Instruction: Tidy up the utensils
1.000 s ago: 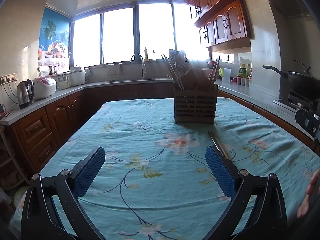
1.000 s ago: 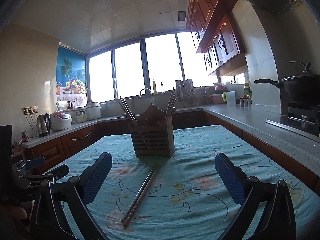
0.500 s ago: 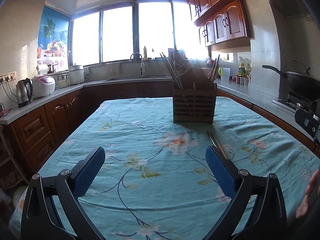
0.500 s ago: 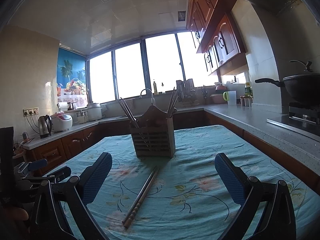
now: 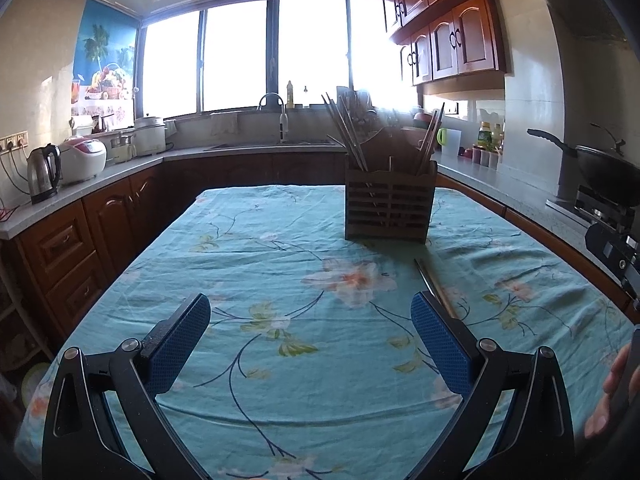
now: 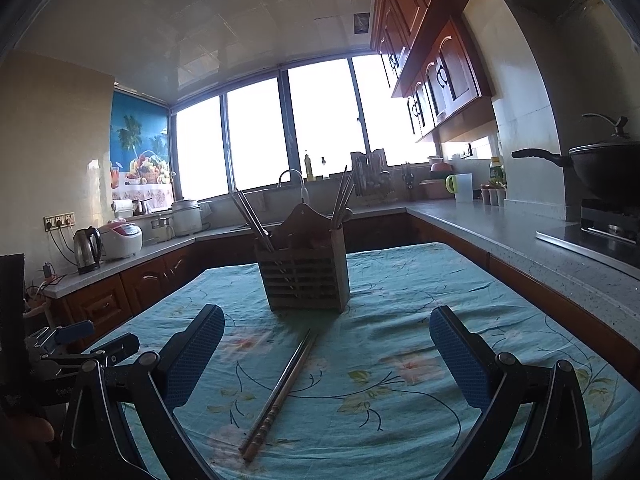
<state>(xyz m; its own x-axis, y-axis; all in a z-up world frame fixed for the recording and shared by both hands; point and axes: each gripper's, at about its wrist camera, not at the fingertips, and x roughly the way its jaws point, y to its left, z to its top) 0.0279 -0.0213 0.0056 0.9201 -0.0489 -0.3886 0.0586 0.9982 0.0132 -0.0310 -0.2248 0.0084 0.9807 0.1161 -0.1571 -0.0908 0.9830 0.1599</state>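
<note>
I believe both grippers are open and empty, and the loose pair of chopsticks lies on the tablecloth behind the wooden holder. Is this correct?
Not quite. The chopsticks lie in front of the wooden holder, nearer the grippers, as the right wrist view shows. The left gripper and right gripper are indeed open and empty.

Honestly nothing here is readable. The left gripper (image 6: 84, 354) has some pale lettering on its black body in the right wrist view, maybe starting "Cap", but it's too blurry to say. The bottles (image 5: 486, 132) on the counter have labels, way too small.
</note>
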